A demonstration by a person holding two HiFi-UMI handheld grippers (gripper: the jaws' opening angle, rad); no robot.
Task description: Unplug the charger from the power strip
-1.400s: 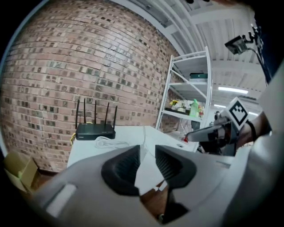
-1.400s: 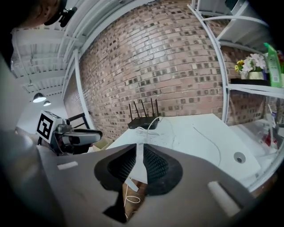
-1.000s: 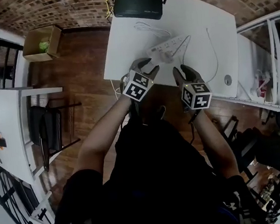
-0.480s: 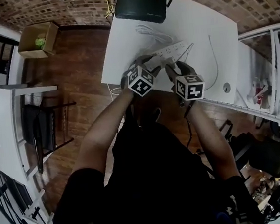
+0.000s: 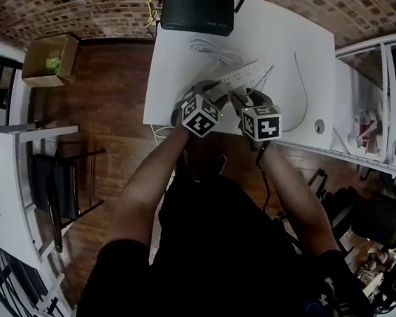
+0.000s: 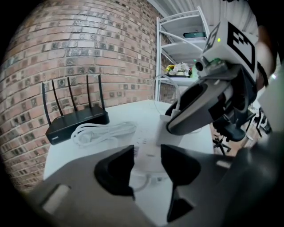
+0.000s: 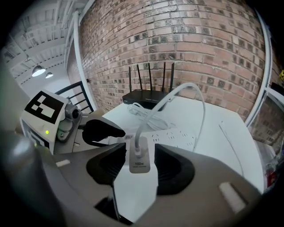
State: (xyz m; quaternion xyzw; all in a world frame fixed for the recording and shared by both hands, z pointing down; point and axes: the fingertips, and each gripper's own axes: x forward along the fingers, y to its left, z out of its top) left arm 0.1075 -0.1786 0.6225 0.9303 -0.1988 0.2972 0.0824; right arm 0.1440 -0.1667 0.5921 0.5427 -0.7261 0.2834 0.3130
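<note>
the power strip (image 7: pixel 175 135) is lying flat on the white table (image 5: pixel 299 45). the white charger (image 7: pixel 139 156) is standing upright in it, with the strip's free sockets running off to the right in the right gripper view. the charger's cable (image 7: pixel 197 95) is arching up from its top and dropping back to the table on the right.

the right gripper (image 7: pixel 141 172) is pointing down over the charger with its jaws spread wide, one on each side of the charger's body. the pads are sitting very close to its sides, but no firm pinch is showing.

the left gripper (image 6: pixel 146 165) is hovering just beside the right one. its jaws are partly apart and closing, and only the strip's surface and a bit of cord are showing in the gap. it is gripping nothing.

a bundled white cord (image 6: pixel 104 132) is lying between the strip and the black router (image 6: pixel 77 122). the router is sitting at the table's far edge, near the brick wall (image 6: pixel 88 48).
</note>
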